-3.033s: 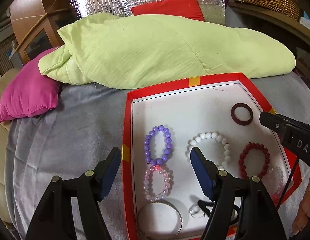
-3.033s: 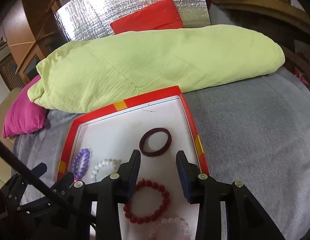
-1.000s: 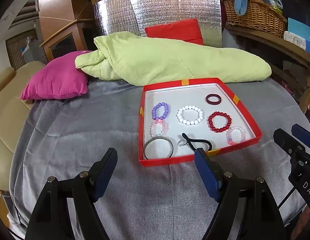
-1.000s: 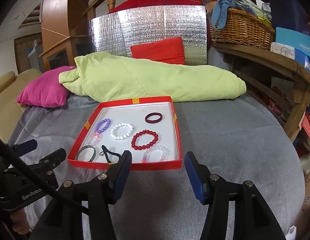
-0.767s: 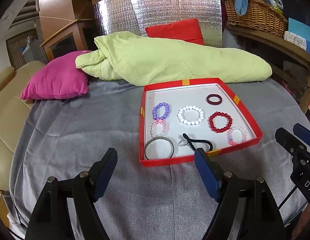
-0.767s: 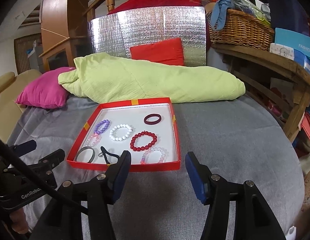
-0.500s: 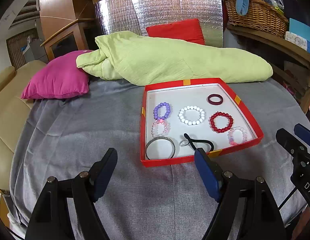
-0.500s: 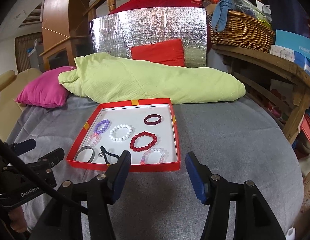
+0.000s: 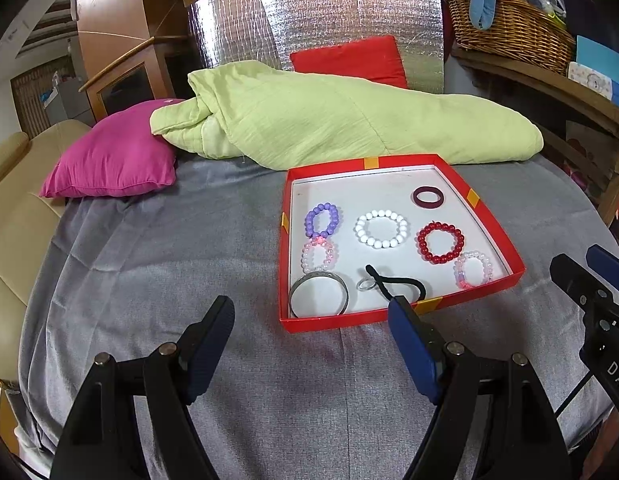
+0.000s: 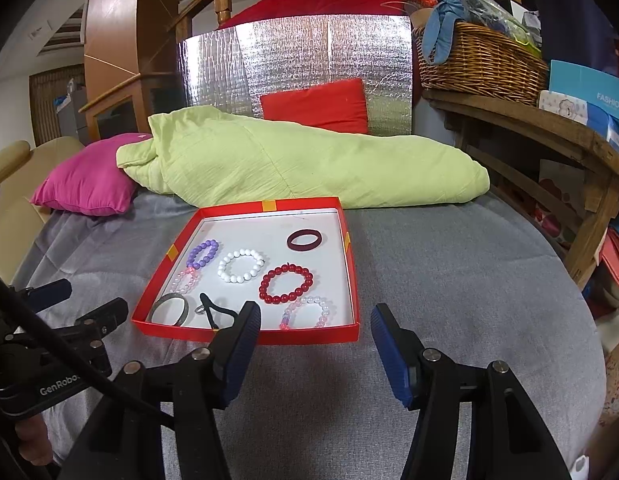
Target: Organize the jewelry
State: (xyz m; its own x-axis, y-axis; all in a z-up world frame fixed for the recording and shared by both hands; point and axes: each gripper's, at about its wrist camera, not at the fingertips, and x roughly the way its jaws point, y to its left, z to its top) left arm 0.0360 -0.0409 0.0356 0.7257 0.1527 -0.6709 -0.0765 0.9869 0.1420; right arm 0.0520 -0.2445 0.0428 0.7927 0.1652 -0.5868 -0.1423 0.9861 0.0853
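Note:
A red tray (image 9: 477, 202) (image 10: 309, 338) with a white floor lies on the grey cover. In it are a purple bead bracelet (image 9: 322, 220) (image 10: 203, 253), a white one (image 9: 381, 228) (image 10: 241, 265), a red one (image 9: 440, 242) (image 10: 286, 283), two pale pink ones (image 9: 318, 255) (image 9: 473, 269), a dark red bangle (image 9: 428, 197) (image 10: 304, 239), a silver bangle (image 9: 318, 294) (image 10: 170, 309), a small ring (image 9: 365, 284) and a black hair tie (image 9: 397, 286) (image 10: 217, 314). My left gripper (image 9: 311, 330) and right gripper (image 10: 315, 334) both stand open, empty, in front of the tray's near edge.
A light green quilt (image 9: 341, 120) lies behind the tray, with a pink cushion (image 9: 113, 152) at the left and a red cushion (image 10: 315, 106) against a silver foil panel. A wooden shelf with a wicker basket (image 10: 481, 64) stands at the right. A beige seat (image 9: 13, 216) borders the left.
Both grippers have pulled back and up from inside the tray over three seconds; the whole tray now shows. In the last second they barely move.

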